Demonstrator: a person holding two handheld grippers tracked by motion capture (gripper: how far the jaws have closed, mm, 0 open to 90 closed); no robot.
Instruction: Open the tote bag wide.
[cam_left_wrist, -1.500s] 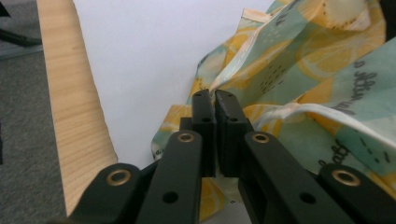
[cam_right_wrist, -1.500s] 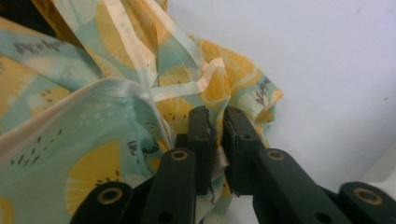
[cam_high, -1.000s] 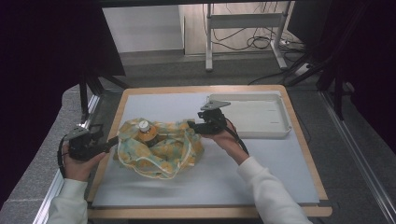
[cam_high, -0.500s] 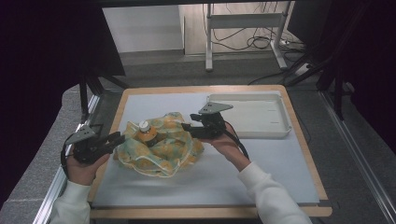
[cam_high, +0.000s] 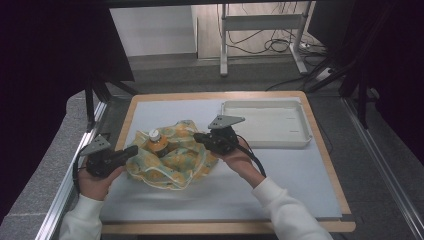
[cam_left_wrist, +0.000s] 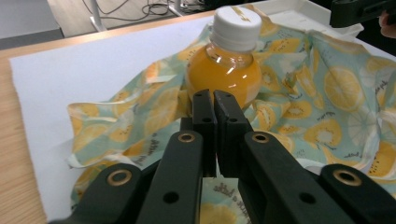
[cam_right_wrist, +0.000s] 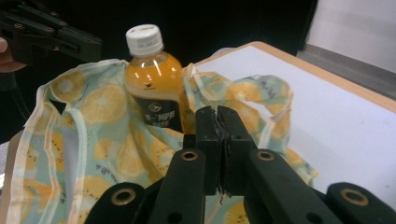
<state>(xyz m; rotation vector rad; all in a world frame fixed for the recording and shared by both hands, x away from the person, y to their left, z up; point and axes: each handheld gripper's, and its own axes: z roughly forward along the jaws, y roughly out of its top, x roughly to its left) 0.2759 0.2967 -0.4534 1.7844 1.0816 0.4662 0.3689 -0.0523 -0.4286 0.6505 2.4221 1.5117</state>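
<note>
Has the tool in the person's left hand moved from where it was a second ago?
Yes. The left tool came inward over the table's wooden edge, onto the cloth.

A shallow white tray (cam_high: 265, 125) lies empty at the far right of the counter (cam_high: 320, 200). Beyond the counter, black cables (cam_high: 272, 45) trail across the floor beside a grey metal stand (cam_high: 260, 22).

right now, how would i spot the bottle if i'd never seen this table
Look at the wooden-edged table with the pale mat; left of the white tray lies a crumpled cloth printed with lemon slices. The bottle stands in the cloth: orange drink, white cap, dark label, the sole upright thing there.
</note>
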